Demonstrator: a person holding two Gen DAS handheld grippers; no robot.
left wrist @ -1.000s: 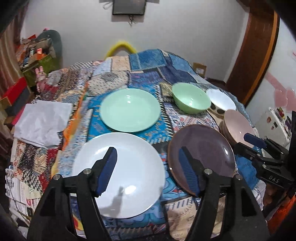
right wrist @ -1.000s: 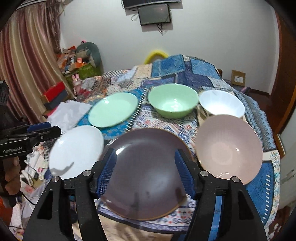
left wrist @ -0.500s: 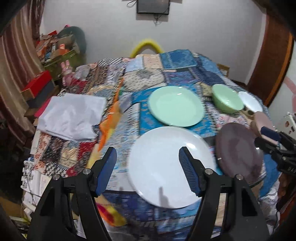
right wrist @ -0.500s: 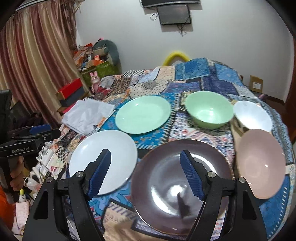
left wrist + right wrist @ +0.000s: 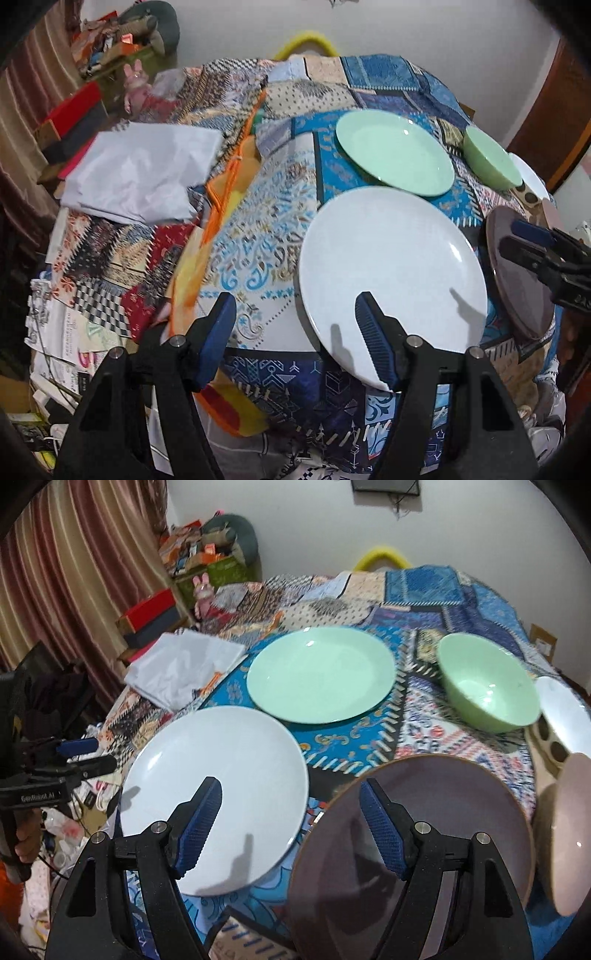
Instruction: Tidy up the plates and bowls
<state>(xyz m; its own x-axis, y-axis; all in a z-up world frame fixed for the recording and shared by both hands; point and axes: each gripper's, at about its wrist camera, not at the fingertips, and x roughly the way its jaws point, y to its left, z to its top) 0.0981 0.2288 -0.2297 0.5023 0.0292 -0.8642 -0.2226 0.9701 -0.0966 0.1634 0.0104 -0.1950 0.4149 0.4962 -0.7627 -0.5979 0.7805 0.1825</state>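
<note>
On the patchwork-quilted table [image 5: 258,236], your left gripper [image 5: 295,336] hovers half-open and empty off the near-left rim of the round white ceramic plate [image 5: 391,273], nearer it than your right gripper [image 5: 290,827], also open and empty.

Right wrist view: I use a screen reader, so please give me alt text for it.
An open right gripper hovers over a white plate and a brown plate on a patchwork cloth. Behind them sit a green plate and a green bowl.
</note>
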